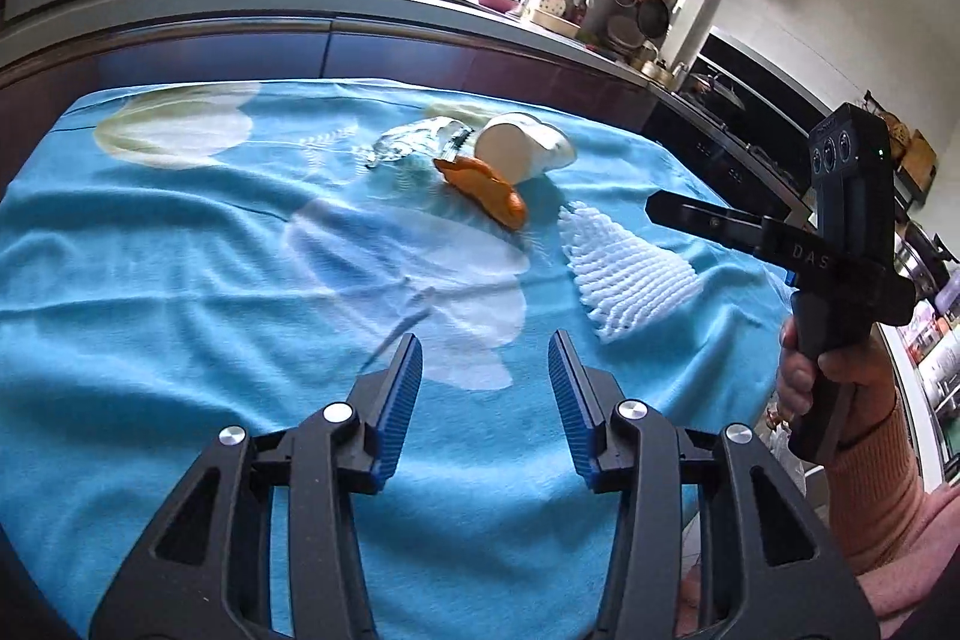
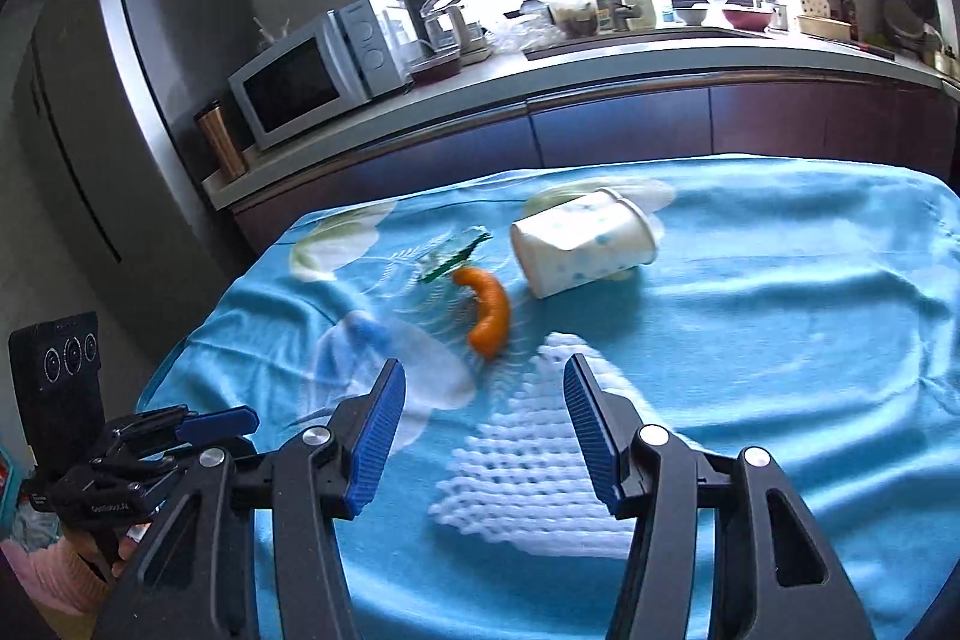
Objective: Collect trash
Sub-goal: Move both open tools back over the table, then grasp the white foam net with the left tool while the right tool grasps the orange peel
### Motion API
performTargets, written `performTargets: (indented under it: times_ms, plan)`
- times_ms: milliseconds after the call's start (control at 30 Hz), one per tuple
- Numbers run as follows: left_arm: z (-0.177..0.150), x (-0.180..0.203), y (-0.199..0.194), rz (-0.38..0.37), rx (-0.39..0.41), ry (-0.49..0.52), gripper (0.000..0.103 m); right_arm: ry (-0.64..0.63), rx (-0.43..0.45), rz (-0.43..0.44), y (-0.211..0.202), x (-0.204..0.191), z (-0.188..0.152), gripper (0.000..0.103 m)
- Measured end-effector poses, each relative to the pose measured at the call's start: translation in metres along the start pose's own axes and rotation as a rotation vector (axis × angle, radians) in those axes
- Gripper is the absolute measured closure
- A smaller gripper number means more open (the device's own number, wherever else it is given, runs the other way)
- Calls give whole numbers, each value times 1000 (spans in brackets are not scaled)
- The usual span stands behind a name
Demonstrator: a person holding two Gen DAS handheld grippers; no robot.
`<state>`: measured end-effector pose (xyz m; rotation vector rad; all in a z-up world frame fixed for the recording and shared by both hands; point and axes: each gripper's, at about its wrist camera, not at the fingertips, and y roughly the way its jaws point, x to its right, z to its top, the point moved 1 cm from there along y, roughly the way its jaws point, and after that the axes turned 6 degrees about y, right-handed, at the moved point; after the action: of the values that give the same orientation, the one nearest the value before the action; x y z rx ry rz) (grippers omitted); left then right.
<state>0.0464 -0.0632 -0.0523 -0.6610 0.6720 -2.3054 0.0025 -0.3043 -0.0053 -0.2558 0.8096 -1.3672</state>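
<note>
Right wrist view: I am holding my right gripper (image 2: 483, 421) spread wide over the white foam fruit net (image 2: 540, 484); my left gripper (image 1: 486, 388) is gaping empty.

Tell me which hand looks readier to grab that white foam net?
Right. The right tool hangs open directly over the white foam net, while the left tool, also open, faces bare cloth beside it.
</note>
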Motion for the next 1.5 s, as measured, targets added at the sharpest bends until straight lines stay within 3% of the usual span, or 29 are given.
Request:
performTargets:
  times_ms: [133, 333, 500, 833, 867, 1033, 1233, 1333, 1500]
  plan:
    - [5, 17, 18, -36, -29, 34, 57, 40, 20, -51, -6, 27, 1, 49]
    - [13, 38, 46, -97, -80, 59, 52, 121, -26, -40, -1, 61, -11, 48]
    - [11, 49, 68, -131, -133, 62, 50, 136, -75, 20, 10, 63, -22, 65]
    - [13, 29, 78, -141, -145, -62, 47, 111, -157, 184, 29, 32, -35, 70]
    - [14, 26, 77, -140, -140, -71, 48, 99, -164, 193, 31, 28, -35, 70]
    - [13, 14, 70, -114, -131, -97, 80, 64, -180, 216, 34, 14, -34, 70]
    - [11, 1, 48, -95, -93, -106, 82, 40, -135, 171, 41, 8, -13, 68]
    - [10, -7, 36, -73, -79, -110, 82, 34, -123, 142, 55, 4, 0, 62]
    - [7, -19, 13, -37, -50, -111, 82, 36, -137, 96, 84, 1, 19, 62]
